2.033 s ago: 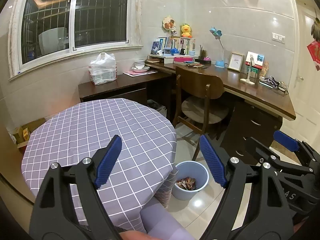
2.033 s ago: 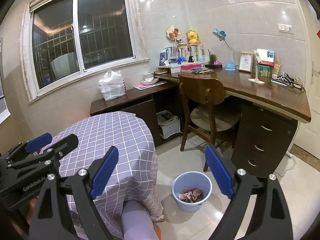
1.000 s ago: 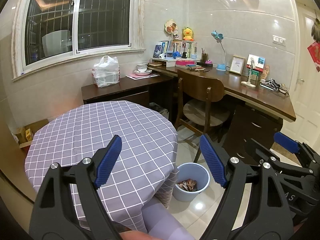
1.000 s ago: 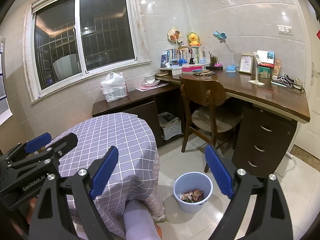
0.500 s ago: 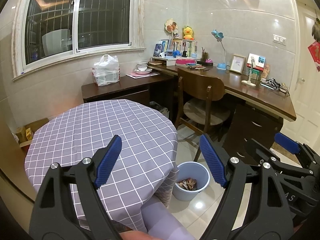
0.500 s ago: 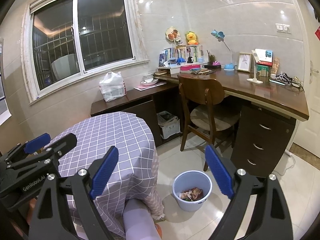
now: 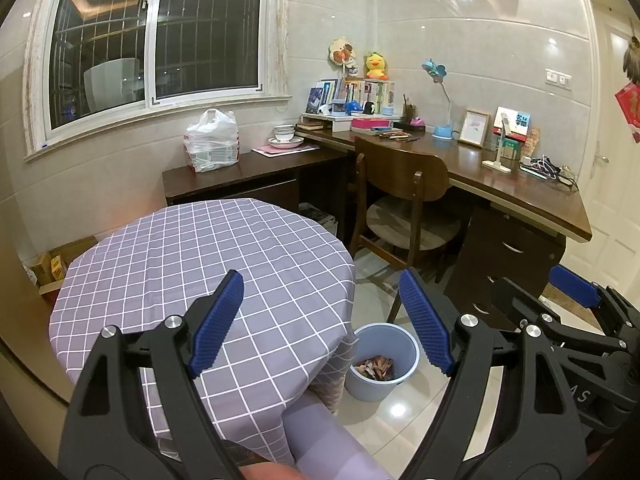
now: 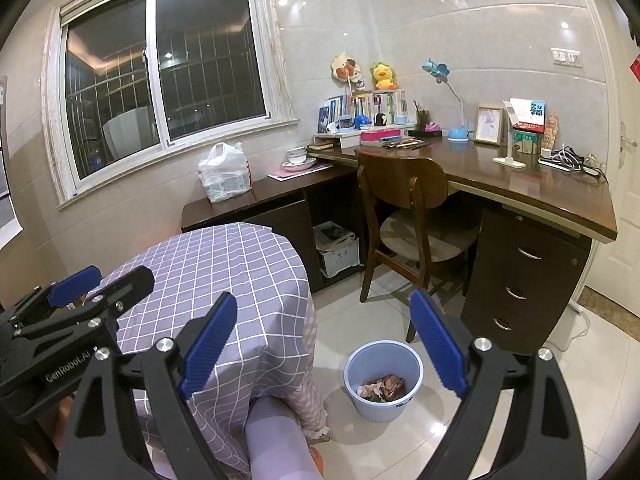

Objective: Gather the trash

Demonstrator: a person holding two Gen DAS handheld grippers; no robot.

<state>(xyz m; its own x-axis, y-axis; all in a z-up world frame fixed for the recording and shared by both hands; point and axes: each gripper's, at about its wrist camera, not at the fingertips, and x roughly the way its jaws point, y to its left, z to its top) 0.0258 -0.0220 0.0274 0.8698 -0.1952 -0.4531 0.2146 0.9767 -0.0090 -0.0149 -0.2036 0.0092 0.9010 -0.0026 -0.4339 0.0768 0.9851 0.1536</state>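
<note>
My left claw (image 7: 320, 320) and right claw (image 8: 324, 340) both gape wide, grasping nothing. The bin (image 8: 383, 384), with trash (image 8: 380, 388) in it, stands on the floor below and ahead, beside the table (image 7: 200, 256), nearer my right claw.

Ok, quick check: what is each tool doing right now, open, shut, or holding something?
Left tool: open, nothing between its fingers.
Right tool: open, nothing between its fingers.
</note>
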